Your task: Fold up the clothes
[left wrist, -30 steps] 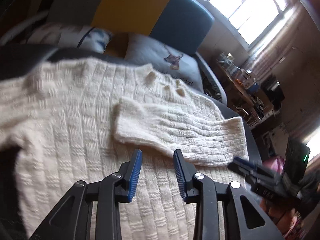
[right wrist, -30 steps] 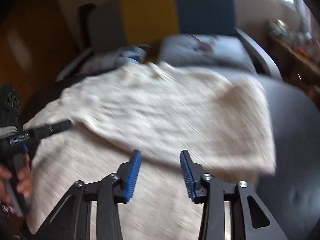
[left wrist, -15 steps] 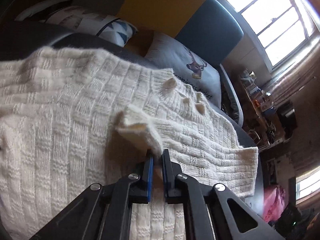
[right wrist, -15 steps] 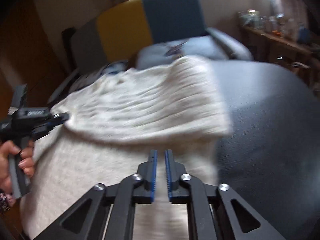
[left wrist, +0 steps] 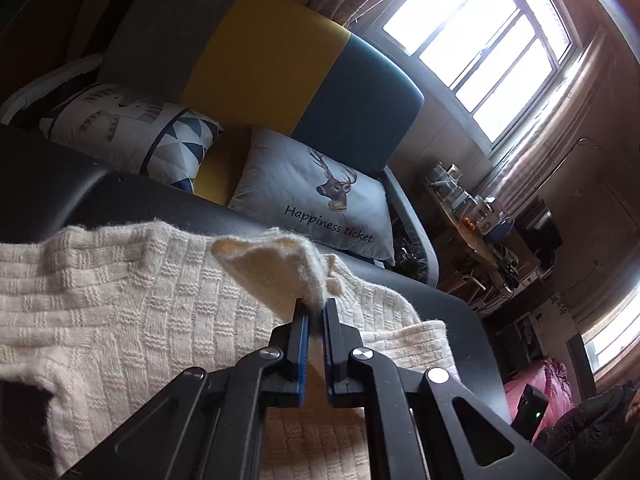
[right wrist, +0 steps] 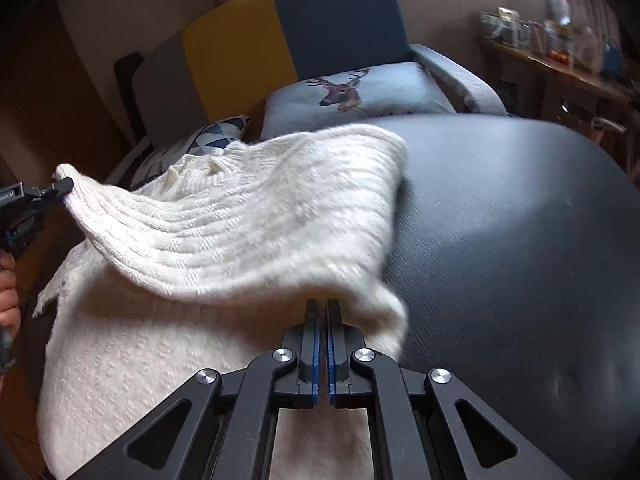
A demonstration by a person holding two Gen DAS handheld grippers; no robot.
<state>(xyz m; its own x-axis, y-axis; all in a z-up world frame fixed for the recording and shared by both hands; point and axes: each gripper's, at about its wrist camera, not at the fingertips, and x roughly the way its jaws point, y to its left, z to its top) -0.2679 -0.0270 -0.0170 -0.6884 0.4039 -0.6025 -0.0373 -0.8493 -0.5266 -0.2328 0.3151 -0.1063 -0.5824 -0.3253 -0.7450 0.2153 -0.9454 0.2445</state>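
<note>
Cream knitted sweater (right wrist: 168,360) spread over a dark padded surface (right wrist: 520,240), body lying flat, buttons near the collar toward 12 o'clock in the right wrist view. Sleeve (right wrist: 248,220) lifted clear of the body and stretched between both tools, probably so it can be carried across as one straight band rather than dragged and bunched; judged a fold in hand, though whether laying the sleeve in or opening it out cannot be settled from this alone.

Left gripper (left wrist: 315,312) nearly closed, only a narrow slit between the blue pads, pinching the cuff end of the sleeve, which stands up in a peak toward 12 o'clock. Seen also at 9 o'clock in the right wrist view, cuff tip clamped, a hand (right wrist: 8,296) below it on the handle.

Right gripper (right wrist: 322,312) likewise drawn almost together, biting the lower edge of the sleeve where it droops toward 6 o'clock, near the shoulder end; exact depth of bite hidden under the knit.

Deer cushion (left wrist: 316,196) and patterned cushion (left wrist: 132,128) behind at 12 o'clock, against a grey, yellow and blue sofa back (left wrist: 256,60)
</note>
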